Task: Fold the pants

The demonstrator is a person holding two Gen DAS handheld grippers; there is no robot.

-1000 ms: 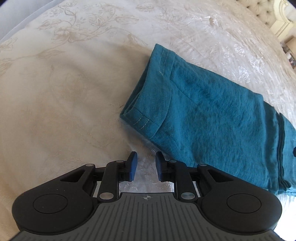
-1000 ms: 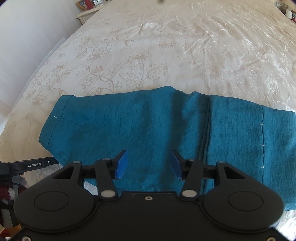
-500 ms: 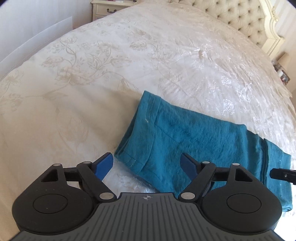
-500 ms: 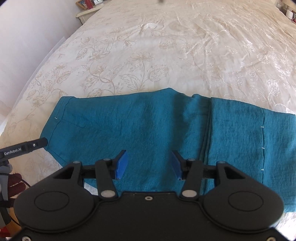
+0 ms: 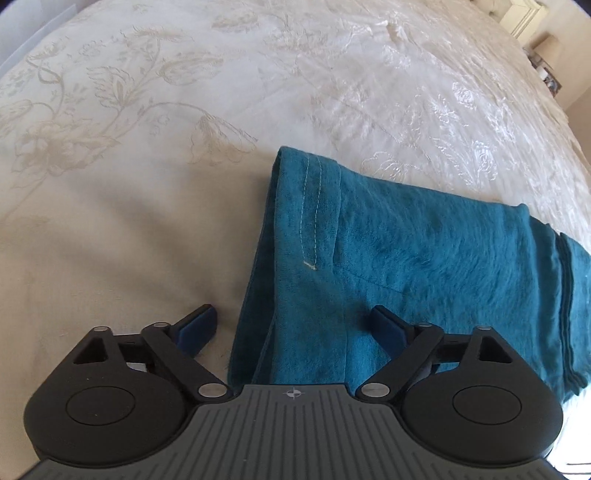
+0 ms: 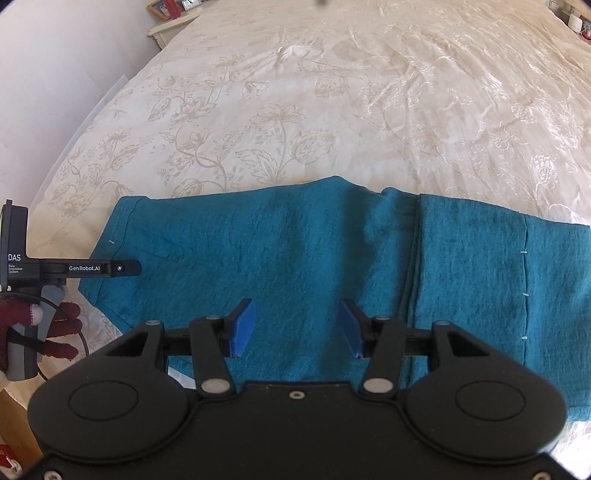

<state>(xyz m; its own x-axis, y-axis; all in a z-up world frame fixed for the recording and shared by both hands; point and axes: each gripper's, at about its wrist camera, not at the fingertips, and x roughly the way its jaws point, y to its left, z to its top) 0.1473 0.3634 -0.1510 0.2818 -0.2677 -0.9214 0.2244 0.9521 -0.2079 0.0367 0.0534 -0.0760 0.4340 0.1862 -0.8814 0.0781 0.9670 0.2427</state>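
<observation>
Teal pants (image 6: 295, 251) lie folded in a long band across the cream floral bedspread (image 6: 332, 92). In the left wrist view the hemmed left end of the pants (image 5: 306, 221) lies between the wide-open blue fingers of my left gripper (image 5: 291, 325), low over the cloth edge. My right gripper (image 6: 297, 326) is open and empty, hovering over the middle of the pants near their front edge. The left gripper also shows in the right wrist view (image 6: 125, 267), at the pants' left end, held by a red-gloved hand (image 6: 55, 328).
The bedspread stretches far beyond the pants on all sides. A nightstand with picture frames (image 6: 173, 14) stands at the far left corner of the bed. The white wall (image 6: 55, 74) runs along the bed's left side.
My left gripper opened wide, then moved forward and down, straddling the hemmed end of the pants. My right gripper has stayed still and open.
</observation>
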